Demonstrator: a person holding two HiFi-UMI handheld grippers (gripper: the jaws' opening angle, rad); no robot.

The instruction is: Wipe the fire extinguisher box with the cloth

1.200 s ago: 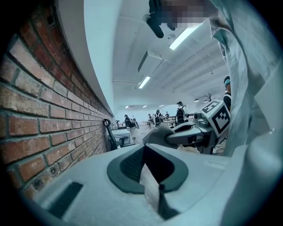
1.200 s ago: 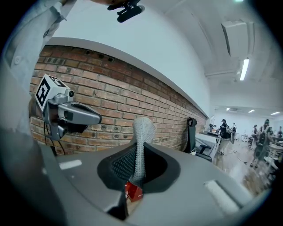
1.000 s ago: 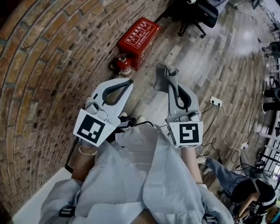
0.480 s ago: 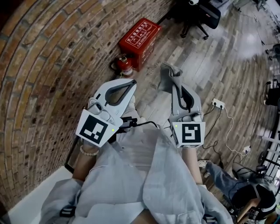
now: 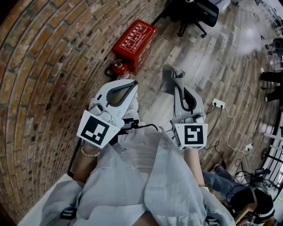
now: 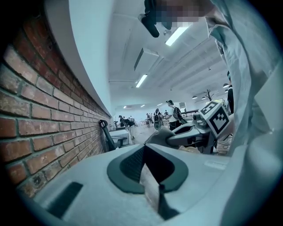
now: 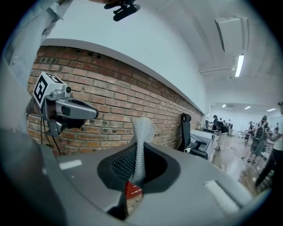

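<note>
The red fire extinguisher box [image 5: 133,44] stands on the floor against the brick wall, with a small red extinguisher [image 5: 118,69] just in front of it. My right gripper [image 5: 174,84] is shut on a grey mesh cloth [image 5: 170,73], which sticks up past the fingertips. In the right gripper view the cloth [image 7: 142,132] stands pinched in the right gripper [image 7: 138,152], and a sliver of the red box [image 7: 131,192] shows below. My left gripper [image 5: 131,84] hangs beside it, shut on nothing; its jaws meet in the left gripper view [image 6: 143,149]. Both are well short of the box.
A curved brick wall [image 5: 40,66] runs along the left. A black office chair [image 5: 196,13] stands beyond the box. A power strip [image 5: 217,103] with white cables lies on the plank floor at right, and a seated person [image 5: 245,198] is at the bottom right.
Both grippers keep their pose and the right one keeps its hold on the cloth. The view has swung slightly, so the red box sits a little further left.
</note>
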